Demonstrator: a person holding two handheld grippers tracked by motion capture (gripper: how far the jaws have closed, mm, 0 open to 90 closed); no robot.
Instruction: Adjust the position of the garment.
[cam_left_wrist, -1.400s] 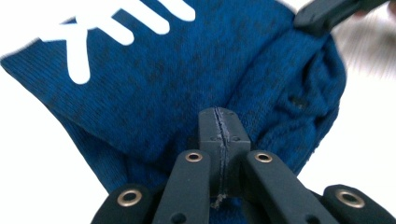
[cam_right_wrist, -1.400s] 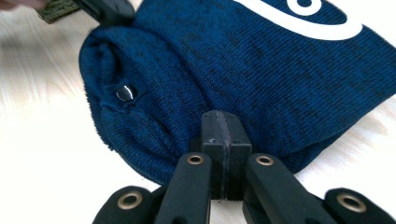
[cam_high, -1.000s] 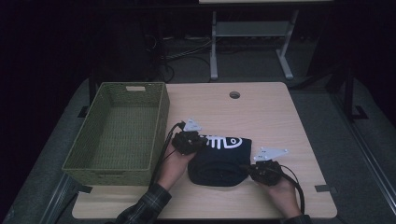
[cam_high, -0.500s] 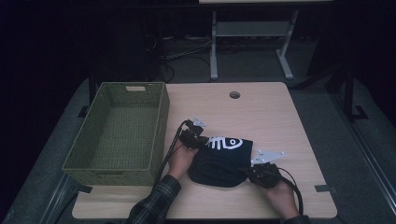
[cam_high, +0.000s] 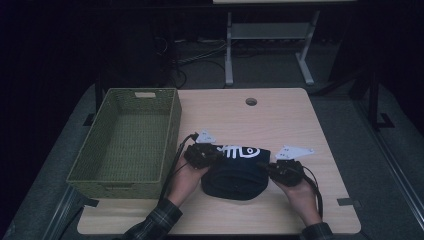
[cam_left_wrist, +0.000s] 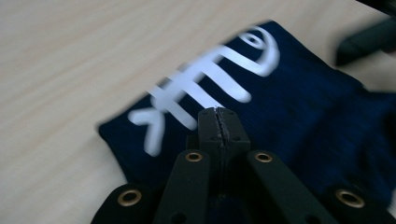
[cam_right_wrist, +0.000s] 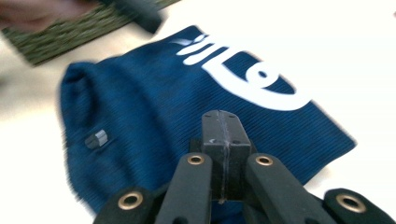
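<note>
The wooden surface (cam_high: 280, 120) carries everything, and the navy knit beanie (cam_high: 235, 172) serves as the landmark here. Left of the beanie, along the surface's left edge, stands a green woven basket (cam_high: 127, 140), well apart from it. The beanie itself lies flat near the front edge, its white fish-skeleton print (cam_left_wrist: 210, 79) turned toward the far side (the print is blurred in both gripper views). At the beanie's left rim sits the left claw (cam_high: 212, 155), its jaws pressed together over the dark knit; whether cloth is pinched between them cannot be told. At the beanie's right rim sits the right claw (cam_high: 272, 169), jaws likewise closed tight above the fabric
</note>
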